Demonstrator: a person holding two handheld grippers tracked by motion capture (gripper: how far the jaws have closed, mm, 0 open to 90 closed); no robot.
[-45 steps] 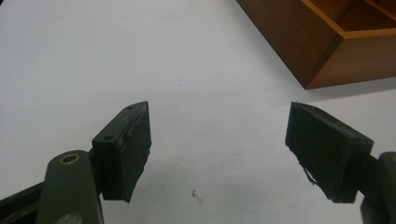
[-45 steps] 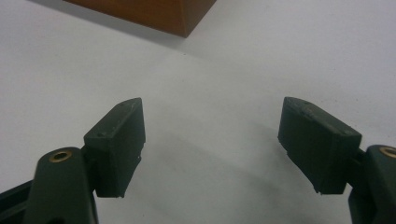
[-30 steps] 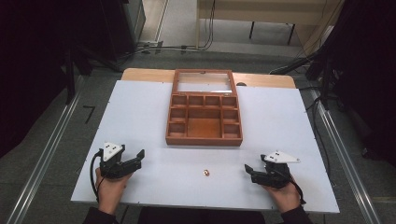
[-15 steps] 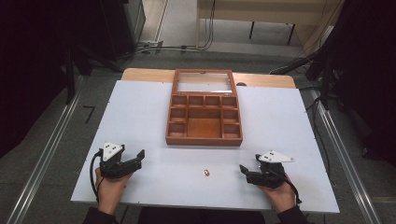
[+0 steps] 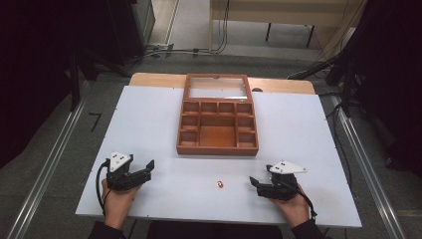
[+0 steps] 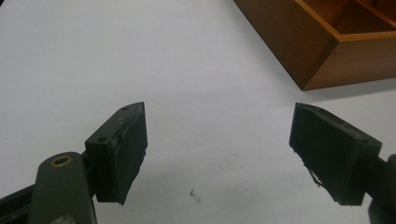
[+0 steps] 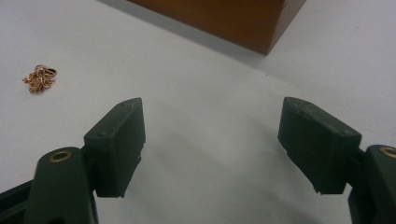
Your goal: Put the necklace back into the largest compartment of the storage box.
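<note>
A small tangled gold chain lies on the white table near the front edge; the right gripper view has the chain at its upper left. My right gripper rests on the table a short way right of it, open with nothing between its jaws. At the front left my left gripper is also open and empty, pointing toward the near left corner of the wooden box. The compartment box stands mid-table with its glass lid laid back.
The white tabletop has bare room on both sides of the box. The box's front wall stands just beyond the right gripper. Cables and dark equipment sit on the floor beyond the table.
My right gripper has slid left across the table, closer to the gold chain. The left gripper has stayed put.
</note>
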